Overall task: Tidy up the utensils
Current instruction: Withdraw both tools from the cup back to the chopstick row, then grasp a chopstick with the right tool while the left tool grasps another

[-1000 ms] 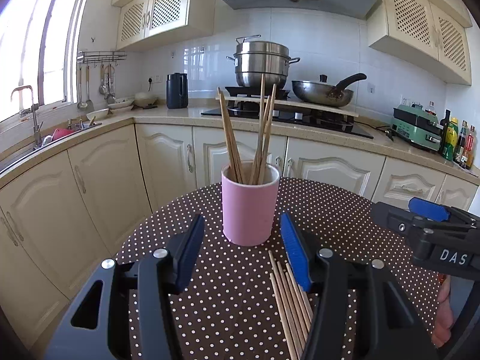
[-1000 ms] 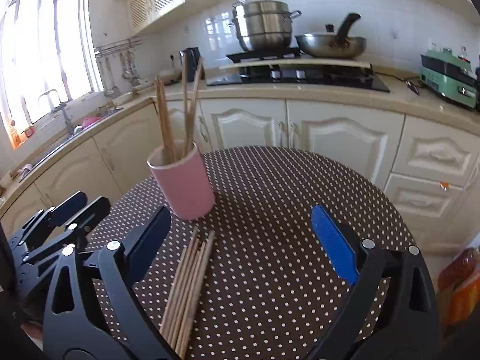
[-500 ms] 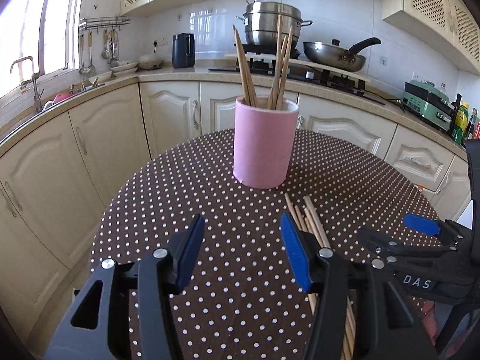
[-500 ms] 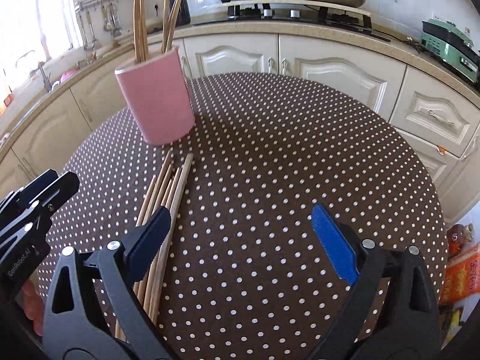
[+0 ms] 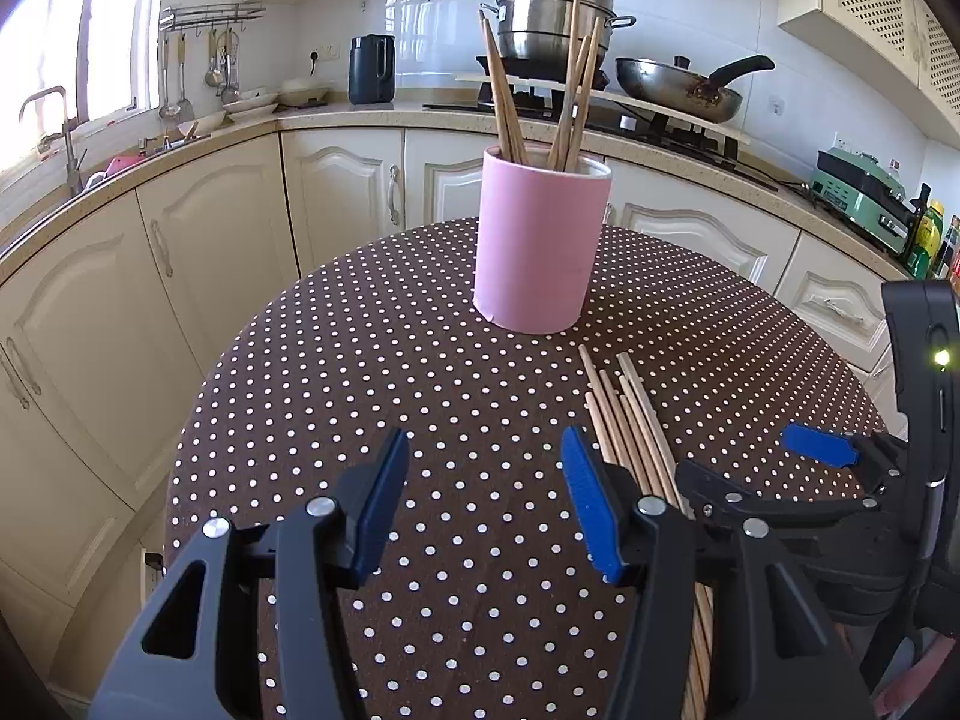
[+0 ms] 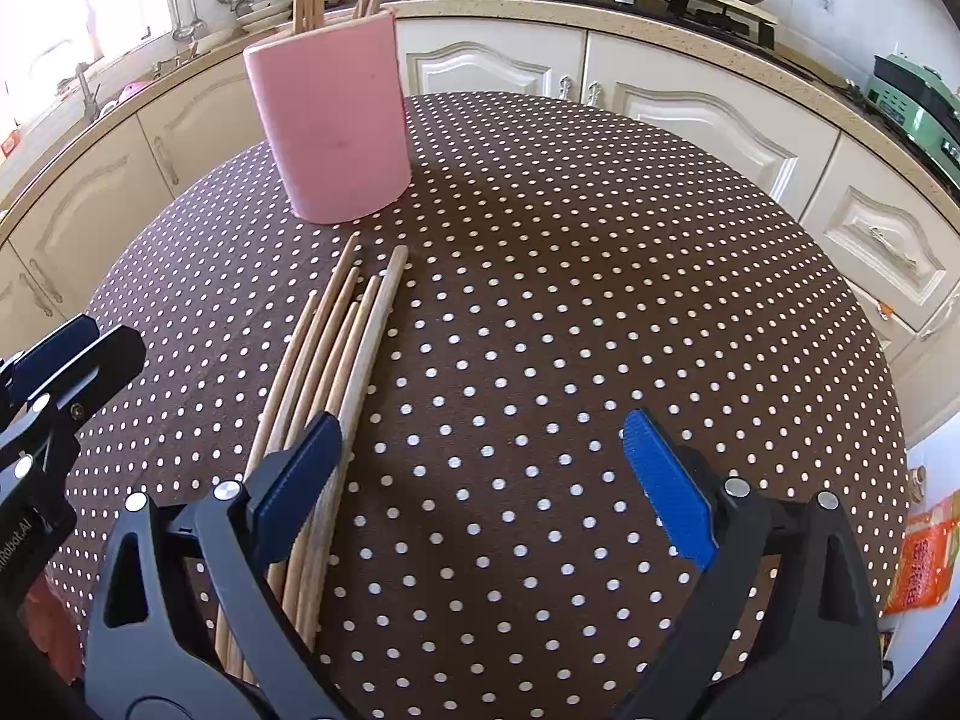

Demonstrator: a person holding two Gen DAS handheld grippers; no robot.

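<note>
While some chopsticks stand in the cup (image 5: 540, 246), you've a loose bundle (image 6: 336, 360) left near it on the table, left gripper (image 5: 483, 504) and right gripper (image 6: 480, 480) both gaping, empty.

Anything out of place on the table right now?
Yes: a loose bundle of chopsticks lies flat on the dotted tablecloth, in front of the pink holder, while others stand upright inside it. Nothing looks spilled or damaged.
</note>
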